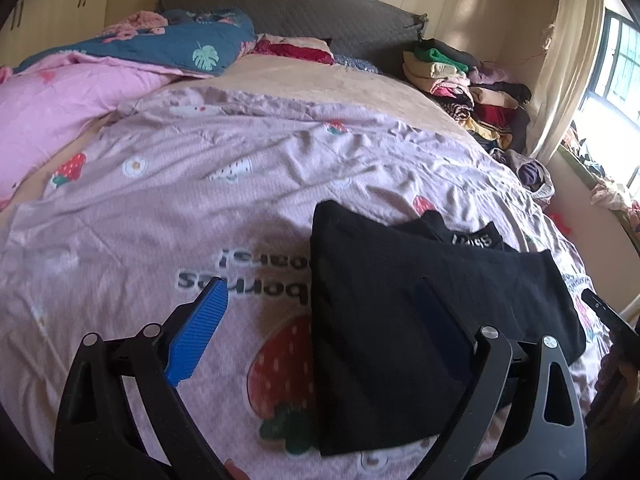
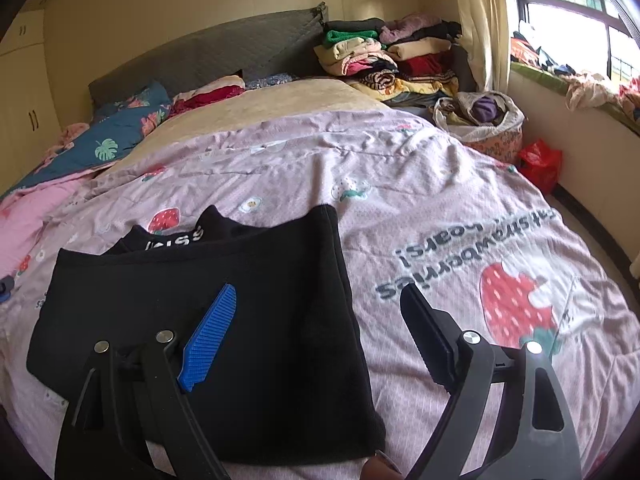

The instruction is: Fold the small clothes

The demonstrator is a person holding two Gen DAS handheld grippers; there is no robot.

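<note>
A black garment (image 1: 400,320) lies flat on the pink strawberry bedsheet (image 1: 200,208), folded into a rough rectangle, with a white-lettered waistband (image 1: 472,238) showing at its far edge. It also shows in the right wrist view (image 2: 240,320). My left gripper (image 1: 320,300) is open and empty, hovering over the garment's left edge. My right gripper (image 2: 318,304) is open and empty, over the garment's right edge. The right gripper's side (image 1: 608,316) shows at the right of the left wrist view.
A pile of folded clothes (image 2: 384,56) sits at the head of the bed by the curtain. A bag of clothes (image 2: 480,120) and a red bag (image 2: 540,164) sit at the bedside. Pink and blue quilts (image 1: 80,92) lie on the left.
</note>
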